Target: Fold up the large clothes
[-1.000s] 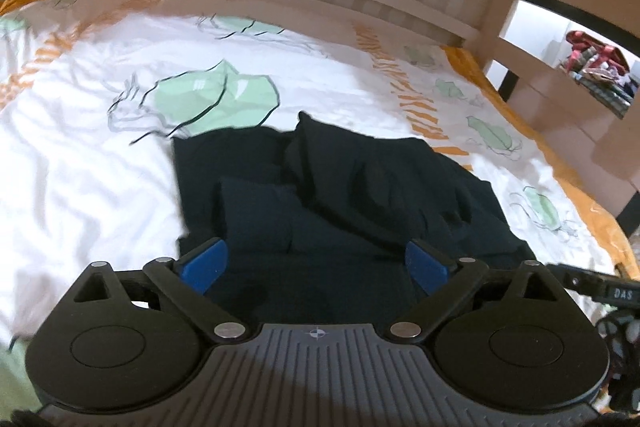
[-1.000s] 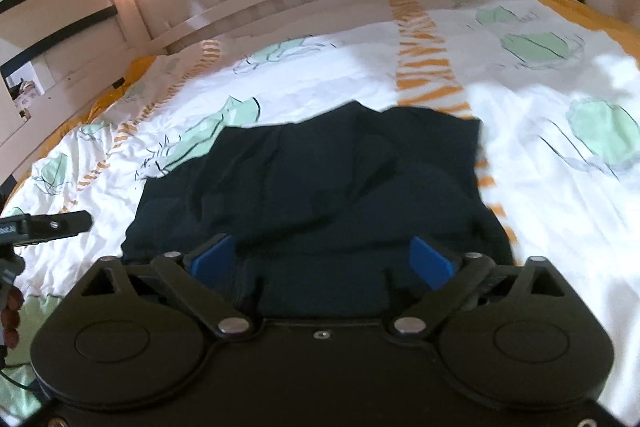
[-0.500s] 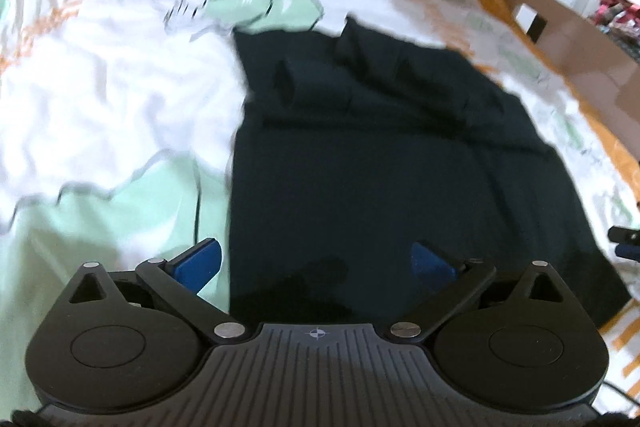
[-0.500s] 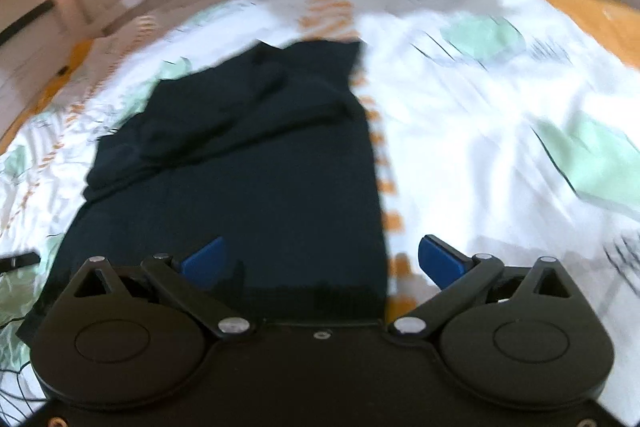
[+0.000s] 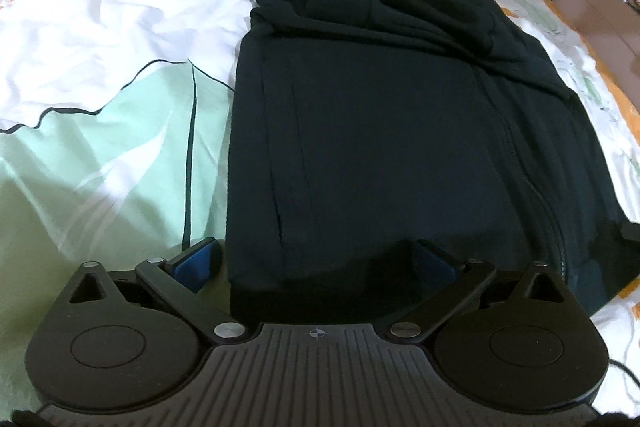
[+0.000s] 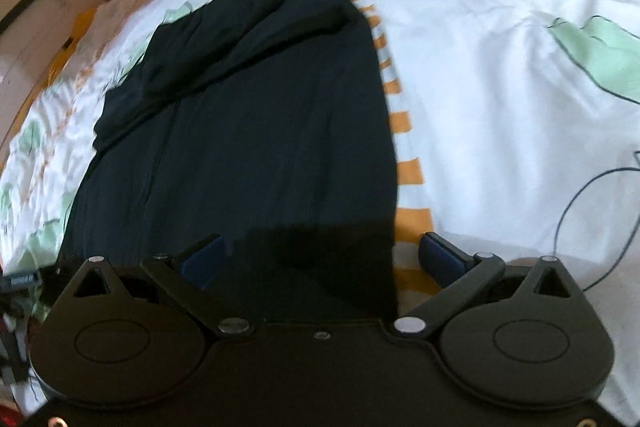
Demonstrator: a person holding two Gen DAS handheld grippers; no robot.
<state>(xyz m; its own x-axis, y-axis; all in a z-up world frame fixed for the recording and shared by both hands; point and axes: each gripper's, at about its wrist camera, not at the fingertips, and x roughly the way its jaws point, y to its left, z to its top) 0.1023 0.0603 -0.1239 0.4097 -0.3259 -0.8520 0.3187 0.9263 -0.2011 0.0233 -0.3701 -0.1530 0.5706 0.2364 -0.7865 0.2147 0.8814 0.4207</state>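
Dark navy zip jacket [image 5: 380, 131] lies flat on the bed's duvet [image 5: 100, 147], sleeves already folded across its far end. Left gripper [image 5: 316, 263] and right gripper [image 6: 320, 259] hover with fingers spread, empty, straddling the near hem corners; folding the body seems left.

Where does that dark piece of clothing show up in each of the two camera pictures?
Left wrist view: the dark garment fills the centre and right, its near left corner between the open fingers.
Right wrist view: the dark garment lies centre-left, its near right corner between the open fingers.
Shared landmark: the bunched sleeves at its far end.
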